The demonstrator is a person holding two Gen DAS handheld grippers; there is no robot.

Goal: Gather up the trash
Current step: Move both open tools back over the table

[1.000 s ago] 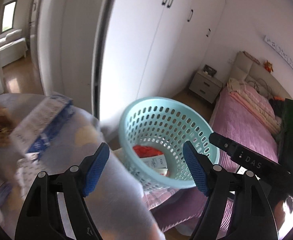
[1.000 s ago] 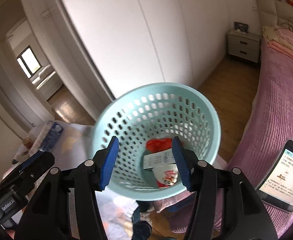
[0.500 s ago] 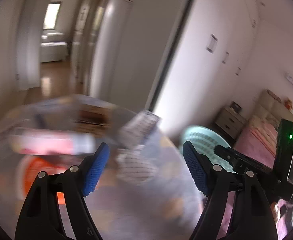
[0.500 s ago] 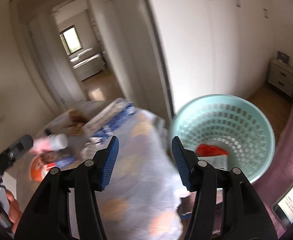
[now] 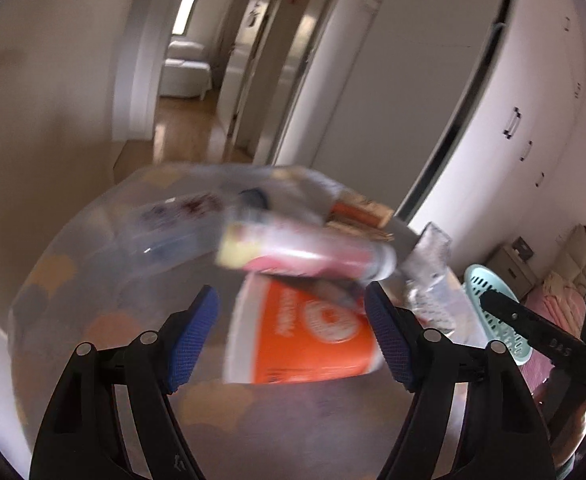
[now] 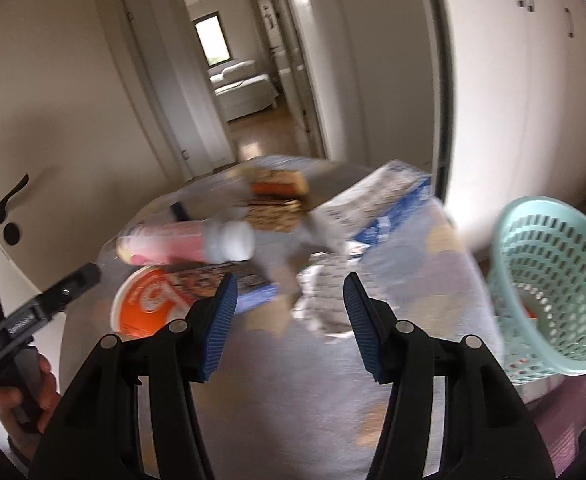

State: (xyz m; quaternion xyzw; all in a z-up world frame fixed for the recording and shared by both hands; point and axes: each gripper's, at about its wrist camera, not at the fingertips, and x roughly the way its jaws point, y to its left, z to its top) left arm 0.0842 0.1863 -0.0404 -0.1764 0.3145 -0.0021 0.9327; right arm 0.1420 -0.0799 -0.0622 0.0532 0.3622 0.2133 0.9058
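Observation:
Trash lies on a round table with a grey patterned cloth (image 6: 301,400): an orange paper cup (image 5: 305,332) on its side, a pink bottle (image 5: 309,254), a crumpled silver wrapper (image 6: 325,304), a blue-white box (image 6: 377,208) and brown snack packs (image 6: 279,194). My left gripper (image 5: 293,334) is open, its jaws on either side of the orange cup (image 6: 145,300), slightly above it. My right gripper (image 6: 289,320) is open and empty over the table, just left of the wrapper. A mint basket (image 6: 549,288) with some trash stands at the table's right edge.
A white wardrobe (image 5: 533,100) runs along the right. A doorway (image 6: 237,92) opens behind the table onto a hall and another room. A pink bed (image 5: 561,292) lies far right. A door with a black handle (image 6: 9,200) is at left.
Both grippers have swung left from the mint basket to the table. The left one now frames the orange cup; the right one hovers over the wrapper area. Both stay open.

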